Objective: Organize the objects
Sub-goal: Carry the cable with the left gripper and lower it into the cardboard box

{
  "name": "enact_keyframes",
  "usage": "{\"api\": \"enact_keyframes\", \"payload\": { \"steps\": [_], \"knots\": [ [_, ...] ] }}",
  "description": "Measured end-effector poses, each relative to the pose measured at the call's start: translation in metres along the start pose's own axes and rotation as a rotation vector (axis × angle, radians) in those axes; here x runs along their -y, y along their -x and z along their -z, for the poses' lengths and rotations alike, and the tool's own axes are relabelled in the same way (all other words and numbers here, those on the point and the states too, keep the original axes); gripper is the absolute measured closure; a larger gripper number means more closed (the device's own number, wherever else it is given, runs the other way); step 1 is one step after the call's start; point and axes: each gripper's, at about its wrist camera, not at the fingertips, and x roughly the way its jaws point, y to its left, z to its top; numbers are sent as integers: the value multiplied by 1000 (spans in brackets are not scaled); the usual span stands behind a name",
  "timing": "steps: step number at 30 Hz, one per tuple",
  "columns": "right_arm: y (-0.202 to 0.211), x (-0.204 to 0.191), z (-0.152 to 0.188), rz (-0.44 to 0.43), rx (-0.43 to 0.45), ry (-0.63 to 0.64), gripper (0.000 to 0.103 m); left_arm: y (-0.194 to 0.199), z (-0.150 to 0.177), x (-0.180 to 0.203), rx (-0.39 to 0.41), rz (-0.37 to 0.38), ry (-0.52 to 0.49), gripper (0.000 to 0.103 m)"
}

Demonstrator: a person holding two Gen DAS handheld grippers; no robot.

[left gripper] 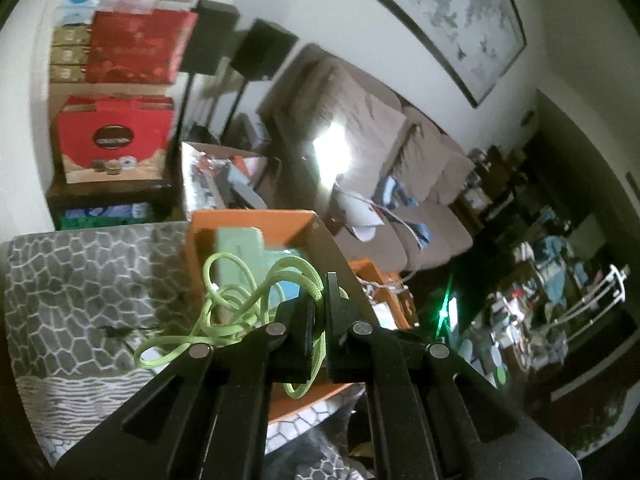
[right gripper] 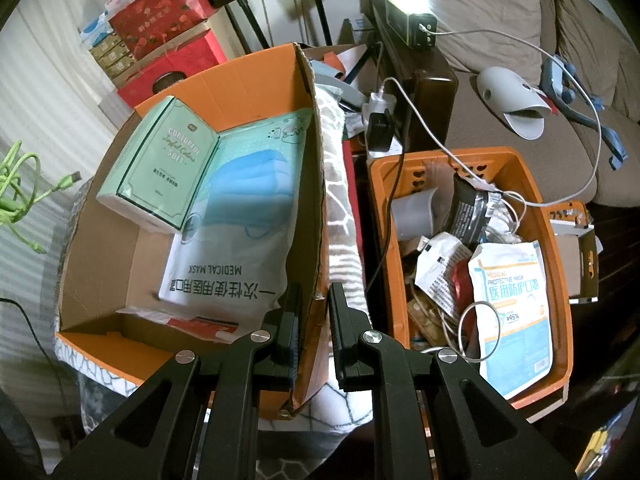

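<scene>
Black fingers of the left hand-held gripper are pinched nearly together on a lime-green cable, a strand running up between the pads. Rest of the cable hangs in loose loops to the left of the jaws, in front of the orange cardboard box; whether the loops touch the box rim cannot be told. From the right wrist view the same cable shows at far left, its plug end pointing toward the box, apart from it.

Right hand-held gripper straddles the box's right wall, one finger inside, one outside; jaws part-open, a gap showing beside the outer finger, so a firm grip on the wall cannot be confirmed.

Inside the box: a mint-green carton lying tilted at the back left, partly resting on a flat medical mask pack. A red-and-white packet lies at the near end.

Box sits on a grey patterned blanket. Just right of it, an orange plastic basket holding another mask pack, wrappers and white cords. Beyond, a brown sofa. Red gift boxes stacked at back left.
</scene>
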Motion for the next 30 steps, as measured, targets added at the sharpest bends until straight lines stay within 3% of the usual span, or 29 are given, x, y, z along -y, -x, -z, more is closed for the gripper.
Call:
{"api": "enact_keyframes", "payload": {
  "steps": [14, 23, 30],
  "knots": [
    [1, 0, -1, -10, 3, -4, 91, -73, 28, 37, -163, 21, -46, 99],
    [1, 0, -1, -9, 2, -4, 91, -128, 58, 22, -296, -20, -30, 99],
    [1, 1, -1, -9, 3, -4, 91, -152, 71, 15, -344, -23, -18, 99]
  ]
}}
